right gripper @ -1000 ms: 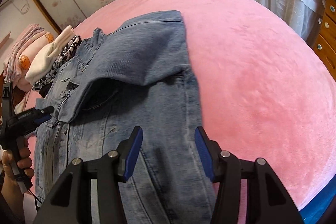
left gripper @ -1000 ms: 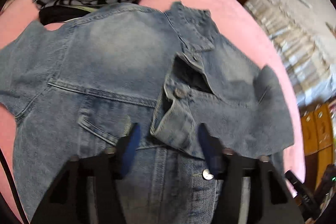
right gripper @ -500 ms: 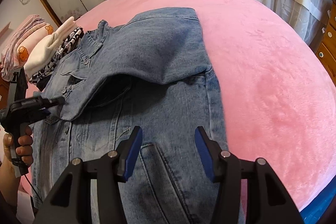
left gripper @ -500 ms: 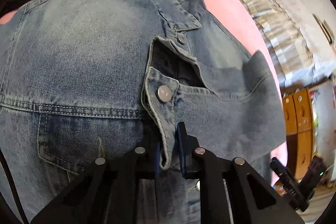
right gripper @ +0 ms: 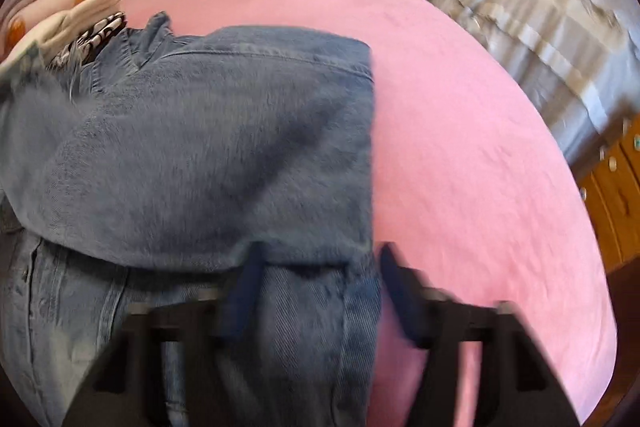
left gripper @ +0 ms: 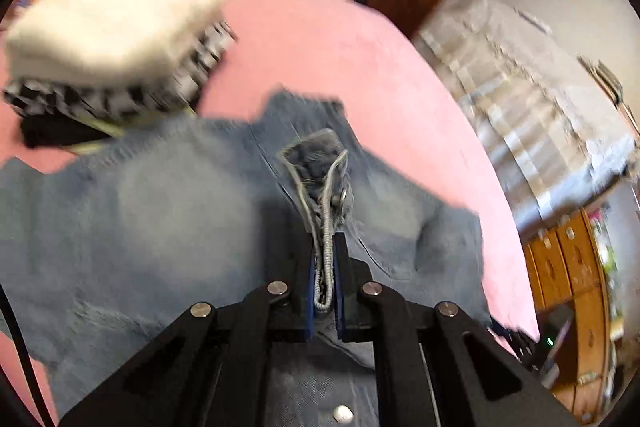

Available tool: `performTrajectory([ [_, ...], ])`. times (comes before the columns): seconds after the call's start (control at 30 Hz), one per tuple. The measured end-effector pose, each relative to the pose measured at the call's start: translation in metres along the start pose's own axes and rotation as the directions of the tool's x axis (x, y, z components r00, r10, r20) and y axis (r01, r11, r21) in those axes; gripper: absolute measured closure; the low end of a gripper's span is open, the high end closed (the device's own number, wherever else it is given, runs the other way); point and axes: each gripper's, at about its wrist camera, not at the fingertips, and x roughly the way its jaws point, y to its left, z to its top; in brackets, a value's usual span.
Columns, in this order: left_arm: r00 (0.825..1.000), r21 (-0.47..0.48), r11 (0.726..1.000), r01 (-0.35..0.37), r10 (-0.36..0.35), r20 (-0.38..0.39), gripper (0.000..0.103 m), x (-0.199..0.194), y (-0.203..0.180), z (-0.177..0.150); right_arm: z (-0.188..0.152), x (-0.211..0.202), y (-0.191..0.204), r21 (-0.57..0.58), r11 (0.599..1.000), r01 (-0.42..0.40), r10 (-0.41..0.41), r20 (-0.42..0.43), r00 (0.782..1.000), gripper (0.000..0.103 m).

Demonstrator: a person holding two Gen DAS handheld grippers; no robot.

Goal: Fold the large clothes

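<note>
A blue denim jacket (left gripper: pixel 152 227) lies spread on the pink bed (left gripper: pixel 340 67), its right sleeve folded across the front. My left gripper (left gripper: pixel 324 279) is shut on the jacket's buttoned front edge and holds it lifted off the jacket. In the right wrist view the jacket (right gripper: pixel 208 155) fills the left half. My right gripper (right gripper: pixel 316 291) is open, its blue fingers astride the jacket's right side edge, just below the folded sleeve. Both views are blurred by motion.
A stack of folded clothes (left gripper: pixel 112 43), white on top of black-and-white, sits at the jacket's far left and shows in the right wrist view (right gripper: pixel 84 23). Pink bed (right gripper: pixel 460 147) lies right of the jacket. A curtain and wooden drawers (right gripper: pixel 616 187) stand beyond.
My left gripper, shut on the front edge, has lifted it and pulled back. My right gripper has moved forward and right to the jacket's side edge.
</note>
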Motion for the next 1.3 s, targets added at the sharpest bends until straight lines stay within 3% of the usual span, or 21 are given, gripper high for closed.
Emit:
performTrajectory([
  [0.1, 0.998, -0.063, 0.997, -0.053, 0.055, 0.031, 0.098, 0.001, 0.031, -0.007, -0.003, -0.010, -0.023, 0.140, 0.990, -0.017, 0.010, 0.051, 0.999, 0.074],
  [0.2, 0.986, -0.084, 0.984, -0.155, 0.149, -0.076, 0.097, 0.031, 0.064, -0.033, -0.012, 0.001, -0.028, 0.161, 0.987, -0.004, 0.007, -0.018, 1.000, 0.074],
  [0.27, 0.966, -0.082, 0.973, -0.217, 0.201, -0.162, 0.097, 0.051, 0.085, -0.053, -0.016, 0.002, -0.024, 0.126, 0.992, 0.014, -0.009, -0.046, 0.999, 0.065],
  [0.33, 0.980, -0.132, 0.979, -0.153, 0.133, -0.150, 0.096, 0.046, 0.098, -0.059, -0.018, -0.003, -0.022, 0.106, 0.994, 0.017, -0.011, -0.057, 0.998, 0.061],
  [0.37, 0.983, -0.169, 0.978, -0.123, 0.096, -0.156, 0.090, 0.040, 0.102, -0.058, -0.017, -0.007, -0.023, 0.102, 0.995, 0.005, 0.000, -0.053, 0.999, 0.058],
  [0.43, 0.985, -0.224, 0.973, -0.049, 0.010, -0.171, 0.066, 0.031, 0.107, -0.052, -0.016, -0.018, -0.026, 0.111, 0.993, -0.030, 0.034, -0.036, 0.999, 0.052],
  [0.47, 0.986, -0.236, 0.971, -0.031, -0.009, -0.167, 0.050, 0.027, 0.107, -0.048, -0.015, -0.025, -0.028, 0.121, 0.991, -0.051, 0.054, -0.020, 0.998, 0.047],
  [0.5, 0.987, -0.240, 0.971, -0.024, -0.015, -0.158, 0.043, 0.024, 0.107, -0.043, -0.013, -0.030, -0.030, 0.128, 0.990, -0.062, 0.063, -0.006, 0.998, 0.045],
  [0.63, 0.988, -0.284, 0.958, 0.031, -0.074, -0.139, 0.040, 0.027, 0.103, -0.009, 0.000, -0.039, -0.028, 0.139, 0.987, -0.081, 0.078, 0.030, 0.997, 0.043],
  [0.7, 0.986, -0.307, 0.951, 0.026, -0.074, -0.148, 0.040, 0.038, 0.102, 0.006, 0.006, -0.037, -0.026, 0.148, 0.985, -0.093, 0.088, 0.038, 0.995, 0.043],
  [0.77, 0.978, -0.302, 0.953, -0.003, -0.060, -0.198, 0.040, 0.058, 0.100, 0.015, 0.013, -0.033, -0.026, 0.166, 0.980, -0.109, 0.104, 0.034, 0.994, 0.043],
  [0.87, 0.951, -0.282, 0.958, -0.055, -0.035, -0.306, 0.040, 0.093, 0.098, 0.020, 0.026, -0.024, -0.029, 0.183, 0.974, -0.135, 0.131, 0.030, 0.991, 0.043],
  [1.0, 0.942, -0.219, 0.974, -0.060, -0.017, -0.336, 0.034, 0.107, 0.091, 0.019, 0.056, -0.004, -0.038, 0.194, 0.969, -0.150, 0.150, 0.017, 0.989, 0.042],
  [1.07, 0.941, -0.181, 0.982, -0.057, -0.007, -0.338, 0.035, 0.108, 0.083, 0.018, 0.074, 0.014, -0.044, 0.216, 0.965, -0.149, 0.154, -0.003, 0.988, 0.038],
  [1.13, 0.939, -0.141, 0.989, -0.054, 0.002, -0.344, 0.053, 0.115, 0.073, 0.018, 0.092, 0.038, -0.051, 0.238, 0.960, -0.148, 0.161, -0.039, 0.986, 0.035],
  [1.17, 0.935, -0.118, 0.992, -0.055, 0.010, -0.356, 0.068, 0.117, 0.067, 0.016, 0.098, 0.046, -0.054, 0.248, 0.958, -0.144, 0.162, -0.051, 0.985, 0.035],
  [1.3, 0.950, -0.020, 0.994, -0.107, 0.096, -0.297, 0.082, 0.104, 0.055, 0.014, 0.114, 0.092, -0.068, 0.335, 0.929, -0.155, 0.204, -0.118, 0.972, 0.035],
])
